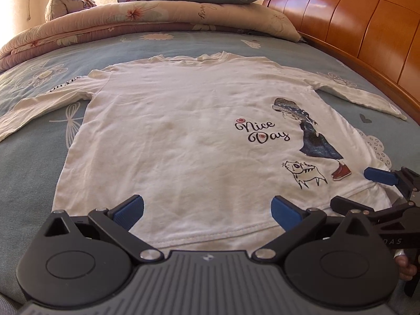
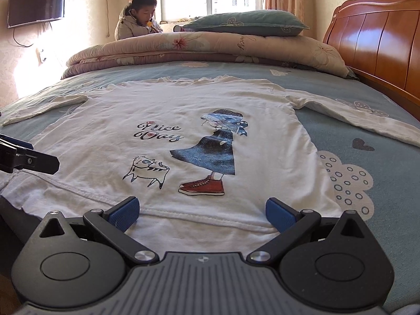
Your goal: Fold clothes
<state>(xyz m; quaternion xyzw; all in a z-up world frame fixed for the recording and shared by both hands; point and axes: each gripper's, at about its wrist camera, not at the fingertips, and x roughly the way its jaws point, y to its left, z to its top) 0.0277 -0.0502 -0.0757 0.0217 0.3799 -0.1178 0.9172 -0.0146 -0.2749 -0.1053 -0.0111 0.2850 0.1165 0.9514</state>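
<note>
A white long-sleeved shirt point(image 1: 170, 131) point(image 2: 147, 105) lies flat on the bed, front up, sleeves spread to both sides, with a "Nice Day" print of a girl and a cat. My left gripper point(image 1: 207, 211) stands open just over the shirt's hem near its middle, nothing between its blue pads. My right gripper point(image 2: 202, 211) is open too, over the hem near the right corner below the red shoes. In the left wrist view the right gripper point(image 1: 362, 189) shows at the right edge; in the right wrist view the left gripper's fingertip point(image 2: 39, 161) shows at the left edge.
The blue patterned sheet point(image 1: 29, 152) point(image 2: 367, 120) covers the bed. A folded pink quilt point(image 1: 147, 18) point(image 2: 199, 47) with a green pillow point(image 2: 246, 23) lies at the far end. A wooden headboard point(image 1: 362, 26) point(image 2: 380, 39) runs along the right. A person point(image 2: 136, 15) sits beyond the quilt.
</note>
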